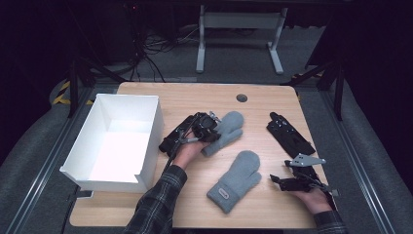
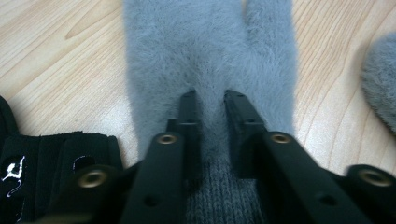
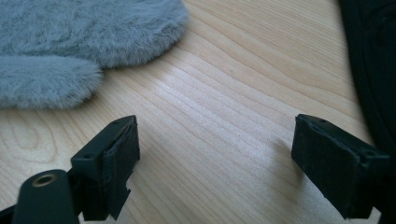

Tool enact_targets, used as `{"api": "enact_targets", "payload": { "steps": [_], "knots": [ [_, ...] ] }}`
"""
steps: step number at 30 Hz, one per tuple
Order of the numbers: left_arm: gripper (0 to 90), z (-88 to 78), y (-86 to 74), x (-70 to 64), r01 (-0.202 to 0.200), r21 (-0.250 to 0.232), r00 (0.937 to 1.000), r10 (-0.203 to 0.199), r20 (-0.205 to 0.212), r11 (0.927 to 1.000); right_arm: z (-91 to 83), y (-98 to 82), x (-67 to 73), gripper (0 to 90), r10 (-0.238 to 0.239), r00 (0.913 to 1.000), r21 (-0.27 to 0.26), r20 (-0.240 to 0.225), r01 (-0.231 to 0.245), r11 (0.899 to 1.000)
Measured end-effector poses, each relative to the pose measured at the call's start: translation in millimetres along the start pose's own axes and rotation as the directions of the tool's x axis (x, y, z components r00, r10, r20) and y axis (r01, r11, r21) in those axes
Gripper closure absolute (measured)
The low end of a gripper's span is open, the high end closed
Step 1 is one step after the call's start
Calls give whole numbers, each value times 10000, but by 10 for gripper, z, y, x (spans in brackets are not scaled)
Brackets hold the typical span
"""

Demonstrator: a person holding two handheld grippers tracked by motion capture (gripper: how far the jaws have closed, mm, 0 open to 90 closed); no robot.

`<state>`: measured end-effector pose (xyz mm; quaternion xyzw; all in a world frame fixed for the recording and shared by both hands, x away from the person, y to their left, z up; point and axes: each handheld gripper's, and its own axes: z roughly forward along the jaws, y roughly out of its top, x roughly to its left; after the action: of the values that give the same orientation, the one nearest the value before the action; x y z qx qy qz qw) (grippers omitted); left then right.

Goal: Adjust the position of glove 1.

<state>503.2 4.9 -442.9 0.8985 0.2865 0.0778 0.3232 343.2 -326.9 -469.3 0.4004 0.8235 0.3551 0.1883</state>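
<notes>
A person in plaid sleeves works two hand-held tools over a pale wooden surface (image 1: 272, 102). The left tool (image 1: 214, 127) sits on the far mitten (image 1: 229, 127), a fluffy grey mitten lying near the middle of the surface with its rounded tip and thumb pointing away to the right. Seen from the left gripper view, the left tool (image 2: 212, 100) has its two black jaws drawn close together over the far mitten (image 2: 210, 51), pinching a narrow ridge of the soft pile just above the darker knitted cuff; the grip is closed on the fabric. The mitten's fur is short, dense and blue-grey, and the thumb runs alongside the main body as a separate lobe.

The near mitten (image 1: 236, 181), its pair, lies closer to the person, well apart from the first, cuff toward the front edge and a small pale label showing on the ribbed cuff. In the right gripper view the near mitten (image 3: 79, 46) shows the same plush nap, with its thumb tip rounded off above the wood grain.

The right tool (image 1: 280, 179) rests low at the right front of the surface, beside the near mitten but not touching it. Its jaws stand wide apart over bare wood, holding nothing (image 3: 215, 154).

A white box (image 1: 148, 141) stands open at the left edge of the surface, just beside the left hand (image 1: 187, 152). A black strap (image 1: 290, 134) lies flat toward the right side, and a second black strap (image 1: 170, 139) lies between the box and the left tool.
</notes>
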Motion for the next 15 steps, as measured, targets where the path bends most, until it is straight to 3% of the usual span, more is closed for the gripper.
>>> {"api": "enact_targets", "payload": {
  "steps": [6,15],
  "knots": [
    [869,-86,28,-2,337,-181,9992,-333,219,9993,0,0,0,156,1,10000,-1,-2,-1,10000],
    [874,-438,-61,-133,605,-485,9978,-591,294,9970,0,0,0,156,0,10000,-1,-2,0,10000]
  ]
}}
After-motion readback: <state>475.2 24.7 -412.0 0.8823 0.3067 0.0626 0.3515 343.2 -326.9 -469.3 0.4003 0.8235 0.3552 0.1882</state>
